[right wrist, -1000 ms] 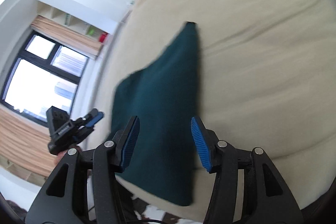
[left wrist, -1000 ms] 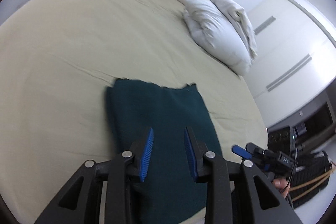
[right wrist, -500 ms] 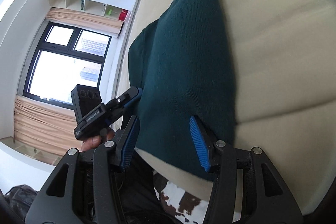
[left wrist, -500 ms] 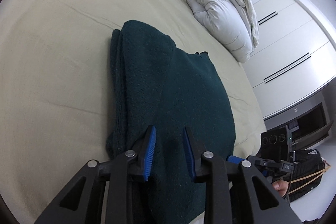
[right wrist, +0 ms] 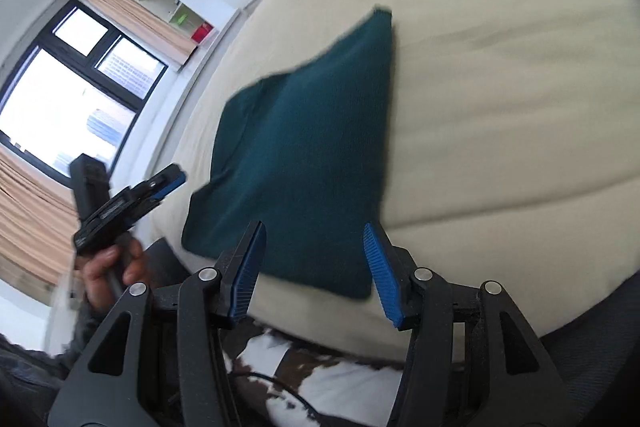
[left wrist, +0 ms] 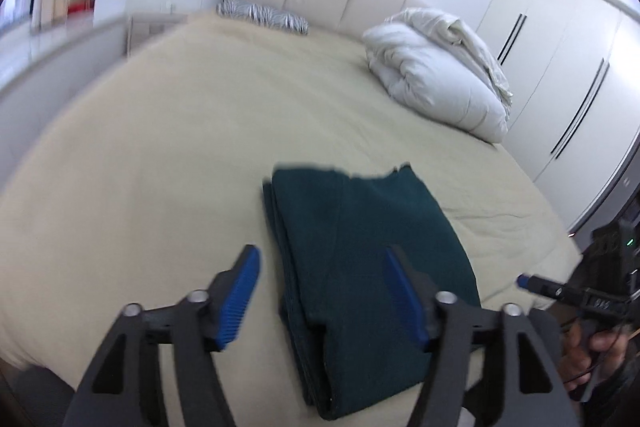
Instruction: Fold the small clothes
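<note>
A dark green garment, folded into a thick rectangle, lies flat on the beige bed near its front edge. My left gripper hovers over the garment's near left part. Its jaws are opening wide and the blue pads touch nothing. In the right wrist view the same garment lies ahead, and my right gripper stands open above its near edge with nothing held. A hand holds the left gripper at the bed's left side. The right gripper shows at the far right.
A bundled white duvet lies at the back right, and a zebra-striped pillow rests by the padded headboard. White wardrobe doors line the right wall. A window is on the left, and a cowhide rug lies below the bed edge.
The left gripper's jaws have spread from nearly closed to wide, and it has drawn back and up from the garment. The right gripper has also pulled back. The garment stays folded.
</note>
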The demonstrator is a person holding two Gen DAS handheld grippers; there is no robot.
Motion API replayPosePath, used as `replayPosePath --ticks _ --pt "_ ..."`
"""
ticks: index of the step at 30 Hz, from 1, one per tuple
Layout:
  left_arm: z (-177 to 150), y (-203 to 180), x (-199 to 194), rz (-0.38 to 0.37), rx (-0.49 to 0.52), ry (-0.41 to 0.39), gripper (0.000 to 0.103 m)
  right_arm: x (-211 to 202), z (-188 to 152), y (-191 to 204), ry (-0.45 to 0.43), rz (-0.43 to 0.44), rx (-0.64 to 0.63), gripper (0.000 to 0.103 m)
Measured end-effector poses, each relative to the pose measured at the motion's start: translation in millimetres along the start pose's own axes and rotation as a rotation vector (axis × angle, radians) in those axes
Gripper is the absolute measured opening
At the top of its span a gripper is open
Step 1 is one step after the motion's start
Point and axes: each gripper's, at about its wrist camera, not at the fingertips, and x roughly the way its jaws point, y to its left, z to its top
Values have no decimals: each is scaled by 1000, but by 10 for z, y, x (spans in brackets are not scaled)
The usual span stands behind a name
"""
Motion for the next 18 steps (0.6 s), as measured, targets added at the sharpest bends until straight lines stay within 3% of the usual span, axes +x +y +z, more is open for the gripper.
replayPosePath --ticks 1,3,5,7,9,12,15,18 --pt "34 -89 -122 36 45 -61 80 -77 35 80 -46 -37 -36 50" --pt "87 -225 -317 97 106 -160 99 -229 90 305 -157 -131 -117 50" --pt "119 -361 -548 154 160 -283 103 -351 162 512 -259 -203 -183 55" --pt "153 -486 -765 195 207 -385 103 -558 183 702 -397 -270 -234 86" --pt "220 -581 -911 250 225 -443 103 -757 184 842 -532 -314 -263 99" --pt "316 -680 -1087 316 224 -495 103 -1028 153 1017 -694 -407 -321 103" --pt "428 -736 -1219 369 225 -472 103 -1190 215 1157 -731 -450 -357 103" --pt "518 -736 -1248 398 214 -434 103 -1340 277 1295 -780 -422 -353 103"
